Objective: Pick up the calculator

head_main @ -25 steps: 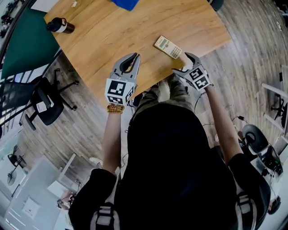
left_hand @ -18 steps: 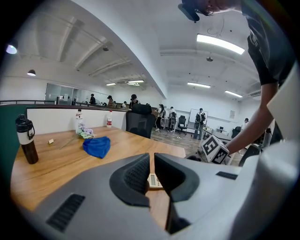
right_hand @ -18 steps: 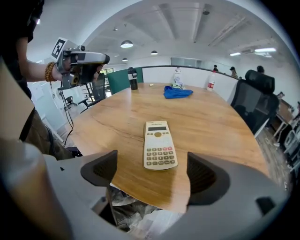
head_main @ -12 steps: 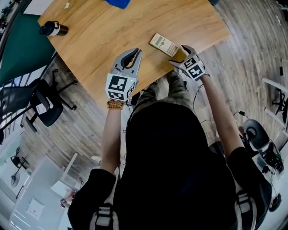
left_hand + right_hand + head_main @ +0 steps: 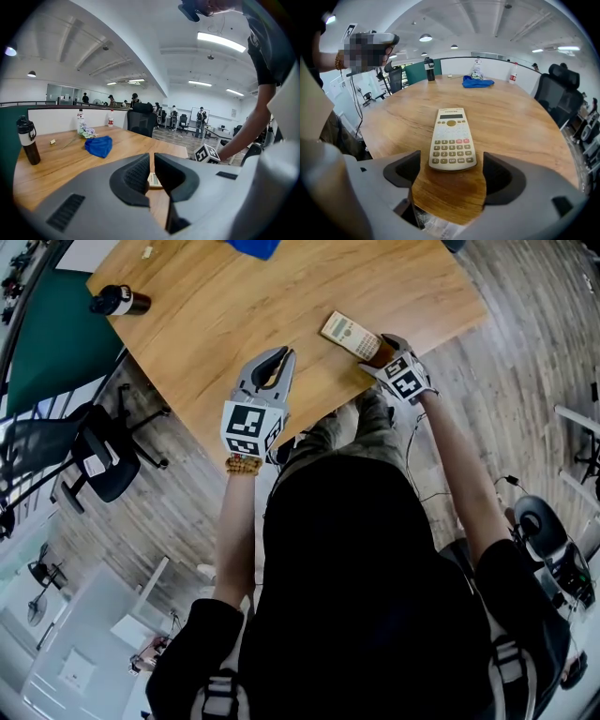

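Wood-grain surface (image 5: 234,324) fills the upper half of the head view. Calculator (image 5: 349,336) lies flat on it at upper right of centre, near the surface's rounded edge, keys up. Right gripper (image 5: 380,351) is angled down at the calculator's near end from the lower right. In the right gripper view the calculator (image 5: 452,138) runs straight away from the camera, display end far and bottom key row nearest. Right gripper (image 5: 451,165) has its jaws spread wide, one on each side of that near end, with bare wood showing between each pad and the casing; the jaws have just been closing a little, with the calculator's end between them, not yet gripped. Left gripper (image 5: 274,362) hovers over the surface left of centre, well apart from the calculator. In its own view the left gripper (image 5: 151,164) is clenched, pads together with nothing between them. Dark bottle (image 5: 120,302) lies at upper left of the head view. Blue cloth (image 5: 253,247) sits at the top edge. Office chair (image 5: 103,465) stands on the floor at left.
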A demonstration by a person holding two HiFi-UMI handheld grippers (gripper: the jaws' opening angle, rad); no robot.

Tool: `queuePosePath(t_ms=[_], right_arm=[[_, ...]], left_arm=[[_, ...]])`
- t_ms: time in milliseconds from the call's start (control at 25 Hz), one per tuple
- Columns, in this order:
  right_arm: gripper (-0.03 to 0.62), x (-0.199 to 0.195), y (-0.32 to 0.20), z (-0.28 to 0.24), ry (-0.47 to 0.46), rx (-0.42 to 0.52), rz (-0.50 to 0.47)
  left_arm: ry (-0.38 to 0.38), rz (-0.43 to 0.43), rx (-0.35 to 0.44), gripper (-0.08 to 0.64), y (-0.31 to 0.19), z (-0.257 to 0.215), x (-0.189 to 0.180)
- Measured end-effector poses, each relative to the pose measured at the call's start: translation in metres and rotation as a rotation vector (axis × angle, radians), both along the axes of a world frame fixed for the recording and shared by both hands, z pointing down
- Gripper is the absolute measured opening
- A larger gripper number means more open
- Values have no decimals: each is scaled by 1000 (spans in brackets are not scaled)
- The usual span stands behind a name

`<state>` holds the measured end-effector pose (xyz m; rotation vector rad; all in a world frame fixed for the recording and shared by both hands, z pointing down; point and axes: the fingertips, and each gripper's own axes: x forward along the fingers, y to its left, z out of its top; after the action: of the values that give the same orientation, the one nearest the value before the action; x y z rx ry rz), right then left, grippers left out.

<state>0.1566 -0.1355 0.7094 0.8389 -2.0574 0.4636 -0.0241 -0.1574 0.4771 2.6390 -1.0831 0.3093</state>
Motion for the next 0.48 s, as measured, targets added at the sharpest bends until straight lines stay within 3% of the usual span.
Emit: queuePosePath(t_ms=[400, 480], right_arm=[[381, -3, 0, 13, 8, -29, -5], [343, -3, 1, 11, 12, -21, -11]], left_arm=[[-7, -15, -7, 49, 1, 5, -9], [-7, -14, -14, 49, 2, 7, -8]])
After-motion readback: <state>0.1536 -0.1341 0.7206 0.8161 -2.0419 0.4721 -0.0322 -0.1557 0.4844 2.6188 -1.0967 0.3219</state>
